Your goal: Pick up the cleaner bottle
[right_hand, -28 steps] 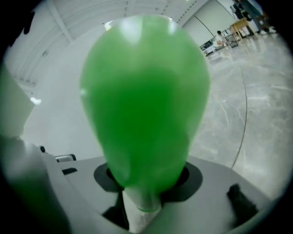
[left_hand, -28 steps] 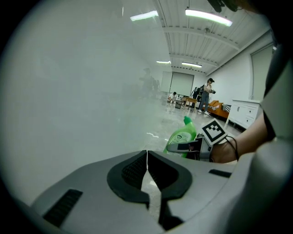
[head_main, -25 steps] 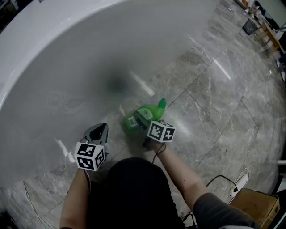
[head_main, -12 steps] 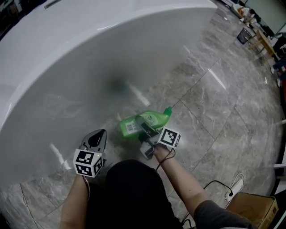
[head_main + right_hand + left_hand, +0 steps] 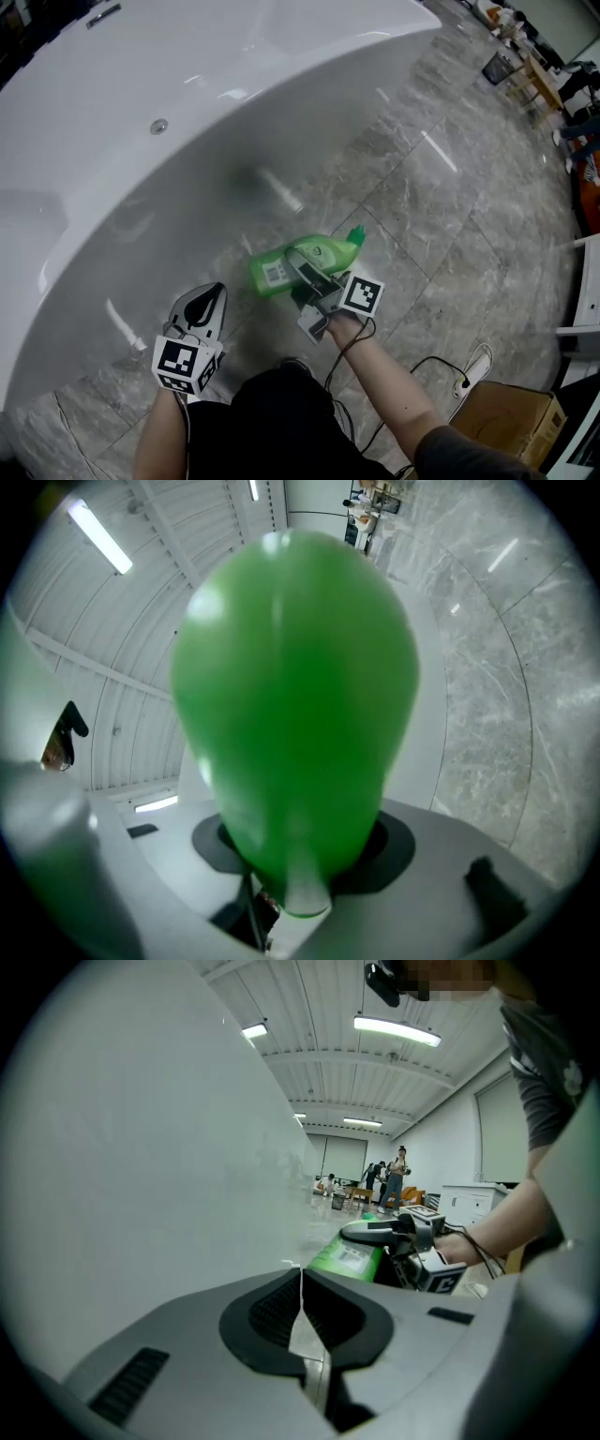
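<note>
Cleaner bottle: bright green plastic, rounded body tapering to narrow neck, green cap. White printed label on side near base. Pose: tipped on side, near level; in head view cap end toward 2 o'clock, base toward 8 o'clock. Clamped mid-body between fingers of right gripper. Place: over grey stone floor, at 5 o'clock from white tub wall. Right gripper view: green body fills centre.
</note>
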Available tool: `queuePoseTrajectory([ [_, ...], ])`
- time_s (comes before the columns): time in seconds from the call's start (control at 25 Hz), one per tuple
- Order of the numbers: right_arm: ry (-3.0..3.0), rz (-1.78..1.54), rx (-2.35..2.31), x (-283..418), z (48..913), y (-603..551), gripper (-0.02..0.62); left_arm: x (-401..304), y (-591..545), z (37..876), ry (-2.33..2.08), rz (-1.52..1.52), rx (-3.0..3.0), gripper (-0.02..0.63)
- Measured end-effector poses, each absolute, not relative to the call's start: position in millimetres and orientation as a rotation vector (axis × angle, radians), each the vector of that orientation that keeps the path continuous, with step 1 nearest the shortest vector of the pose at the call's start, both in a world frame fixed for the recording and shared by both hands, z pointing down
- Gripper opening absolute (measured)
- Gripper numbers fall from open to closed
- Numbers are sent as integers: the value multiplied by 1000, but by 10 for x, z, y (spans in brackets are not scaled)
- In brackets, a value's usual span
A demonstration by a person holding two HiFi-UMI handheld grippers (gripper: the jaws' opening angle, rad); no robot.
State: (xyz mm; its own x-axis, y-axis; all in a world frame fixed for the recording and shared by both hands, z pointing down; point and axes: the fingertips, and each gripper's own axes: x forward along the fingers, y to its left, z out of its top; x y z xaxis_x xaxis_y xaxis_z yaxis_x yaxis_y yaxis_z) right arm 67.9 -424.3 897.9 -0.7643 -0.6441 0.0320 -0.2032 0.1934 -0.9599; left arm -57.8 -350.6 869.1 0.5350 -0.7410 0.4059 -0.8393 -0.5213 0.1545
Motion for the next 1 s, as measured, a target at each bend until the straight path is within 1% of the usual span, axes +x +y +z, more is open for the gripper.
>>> queuePoseTrajectory([
  [0.16,2121,-1621,-786,625,8548,-3983,196,-620,-3265,8403,-1262,438,2437,17],
  [0.4,2094,-1710,-790,581,7881,-3606,196,-880,-2890,8096,-1305,463,2205,17],
  [0.64,2152,-1727,-782,683,6892,-3496,196,-878,-2890,7116,-1343,426,2128,17],
  [0.88,2189,-1793,-786,972,6136,-3405,196,-514,-3075,6077,-1347,418,2157,17],
  [1.0,2221,-1788,-754,1033,5809,-3472,196,-403,-3257,5698,-1399,437,2172,17],
])
